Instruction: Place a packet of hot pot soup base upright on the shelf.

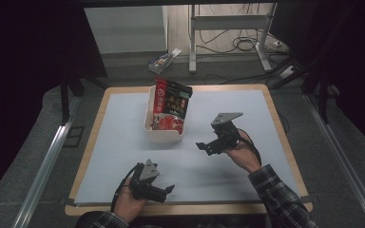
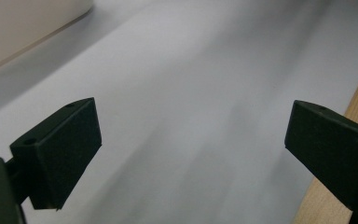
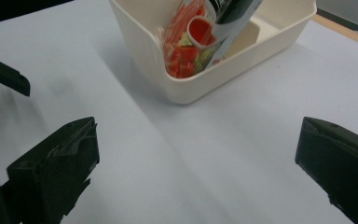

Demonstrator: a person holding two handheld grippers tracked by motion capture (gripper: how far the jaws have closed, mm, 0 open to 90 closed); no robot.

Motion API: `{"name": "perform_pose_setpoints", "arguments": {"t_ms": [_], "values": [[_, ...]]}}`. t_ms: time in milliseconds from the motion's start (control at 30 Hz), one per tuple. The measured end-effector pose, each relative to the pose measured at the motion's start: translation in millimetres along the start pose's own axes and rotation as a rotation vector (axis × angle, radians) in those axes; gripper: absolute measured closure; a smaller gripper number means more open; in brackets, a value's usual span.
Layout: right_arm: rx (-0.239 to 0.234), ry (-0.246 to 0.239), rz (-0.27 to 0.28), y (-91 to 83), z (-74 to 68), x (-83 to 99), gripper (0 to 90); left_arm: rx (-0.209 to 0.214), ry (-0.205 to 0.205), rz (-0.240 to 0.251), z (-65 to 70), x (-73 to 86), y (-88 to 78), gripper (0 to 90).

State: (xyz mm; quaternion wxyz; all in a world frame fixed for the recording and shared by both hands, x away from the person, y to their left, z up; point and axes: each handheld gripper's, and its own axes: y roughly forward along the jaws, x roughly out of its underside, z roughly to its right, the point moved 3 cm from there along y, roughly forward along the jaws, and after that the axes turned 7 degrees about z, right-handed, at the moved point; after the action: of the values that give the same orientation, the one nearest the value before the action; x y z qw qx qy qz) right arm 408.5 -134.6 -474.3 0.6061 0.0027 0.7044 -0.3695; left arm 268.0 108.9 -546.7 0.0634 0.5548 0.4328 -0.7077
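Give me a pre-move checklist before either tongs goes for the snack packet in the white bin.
1. Right tongs open, nothing held: ok.
2. Left tongs open, nothing held: ok.
3. Snack packet stands in the white bin, top above the rim: ok.
4. Mat between right tongs and bin free of things: ok.
5. Right tongs aimed at the bin: ok.
6. Packet sealed: cannot tell.

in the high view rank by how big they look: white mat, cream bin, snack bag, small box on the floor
1. white mat, by far the largest.
2. cream bin and snack bag: they look about alike, so no ranking between them.
3. small box on the floor: smallest, though it lies farther from the camera.
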Motion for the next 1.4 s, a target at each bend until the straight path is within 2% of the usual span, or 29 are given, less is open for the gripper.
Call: {"name": "perform_pose_setpoints", "arguments": {"t_ms": [367,733,900,1100,1400], "values": [[0.008,0.008,0.015,-15.1,-4.7,14.2,0.0,-0.005,-0.004,0.005,-1.4,0.2,-1.2,3.7],[0.034,0.027,0.035,-44.9,-7.7,25.9,0.0,-0.005,-0.002,0.004,-1.0,0.2,-0.9,3.7],[0.044,0.028,0.034,-52.7,-7.9,30.9,0.0,-0.005,-0.003,0.003,-1.3,0.3,-0.9,3.7],[0.075,0.014,0.026,-63.6,-6.9,40.3,0.0,-0.005,-0.003,0.001,-1.3,0.5,-0.6,3.7],[0.125,0.032,0.03,-82.5,-3.0,57.5,0.1,-0.006,-0.007,0.0,-1.3,0.8,-0.1,3.7]]}}
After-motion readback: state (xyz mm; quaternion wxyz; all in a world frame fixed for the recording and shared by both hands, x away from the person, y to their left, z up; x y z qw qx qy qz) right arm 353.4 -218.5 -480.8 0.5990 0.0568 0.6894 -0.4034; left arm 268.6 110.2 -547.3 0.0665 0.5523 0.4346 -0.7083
